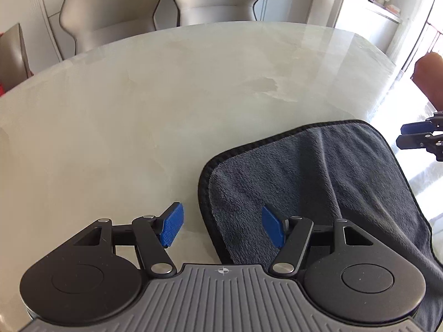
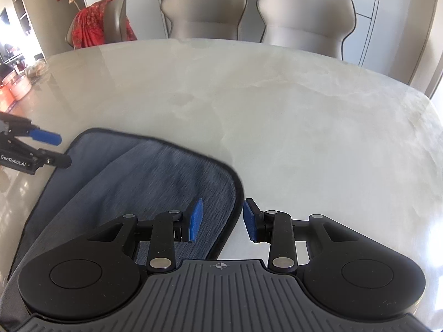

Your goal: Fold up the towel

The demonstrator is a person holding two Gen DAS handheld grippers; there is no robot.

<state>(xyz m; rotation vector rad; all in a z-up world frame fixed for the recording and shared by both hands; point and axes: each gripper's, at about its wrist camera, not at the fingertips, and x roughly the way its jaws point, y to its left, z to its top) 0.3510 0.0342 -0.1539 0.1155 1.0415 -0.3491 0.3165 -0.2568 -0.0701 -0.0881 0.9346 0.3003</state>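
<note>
Two grippers hover over grey fleece towel (image 1: 318, 188) with black hem, lying folded on pale marble table (image 1: 138, 110). Left gripper (image 1: 223, 227) spread, right gripper (image 2: 223, 220) parted, both empty.

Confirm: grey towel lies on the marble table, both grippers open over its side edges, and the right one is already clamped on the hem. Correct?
Not quite. The right gripper holds nothing: in the right wrist view its blue pads stand apart, straddling the hem of the towel. The rest holds: the left gripper is open too, over the marble table.
</note>
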